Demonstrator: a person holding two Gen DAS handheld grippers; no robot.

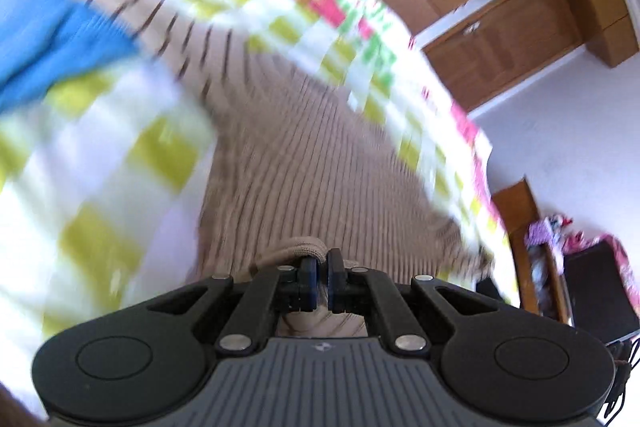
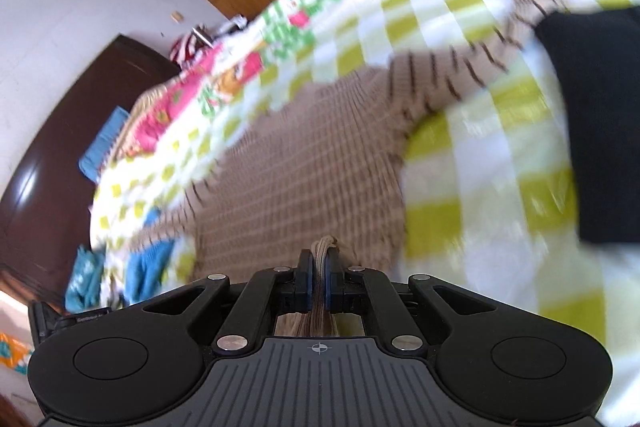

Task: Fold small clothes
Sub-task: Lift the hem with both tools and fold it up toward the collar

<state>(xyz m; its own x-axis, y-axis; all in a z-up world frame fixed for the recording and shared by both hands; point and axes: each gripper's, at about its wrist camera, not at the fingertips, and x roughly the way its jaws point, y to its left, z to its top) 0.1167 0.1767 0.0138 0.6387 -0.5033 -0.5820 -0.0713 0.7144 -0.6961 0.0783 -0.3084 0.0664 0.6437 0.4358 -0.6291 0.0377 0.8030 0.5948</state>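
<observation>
1. Your left claw (image 1: pixel 322 263) pinches the sweater (image 1: pixel 312 155) hem; your right claw (image 2: pixel 319 261) pinches a bunched edge too.
2. The sweater lies spread on the bed (image 1: pixel 120 155), near corners lifted.
3. It looks soft, light and stretchy: hold the ribbed edges, keep them taut.

1. Striped sweater (image 1: pixel 320 163): motion-blurred; its near hem is hidden beneath the left gripper (image 1: pixel 322 267).
2. Checked bedspread (image 2: pixel 500 131): print smeared, unreadable.
3. Black cloth (image 2: pixel 600 131): cut off by the right edge.
4. Blue garment (image 1: pixel 52 39): blurred and cut off at the left edge.
</observation>
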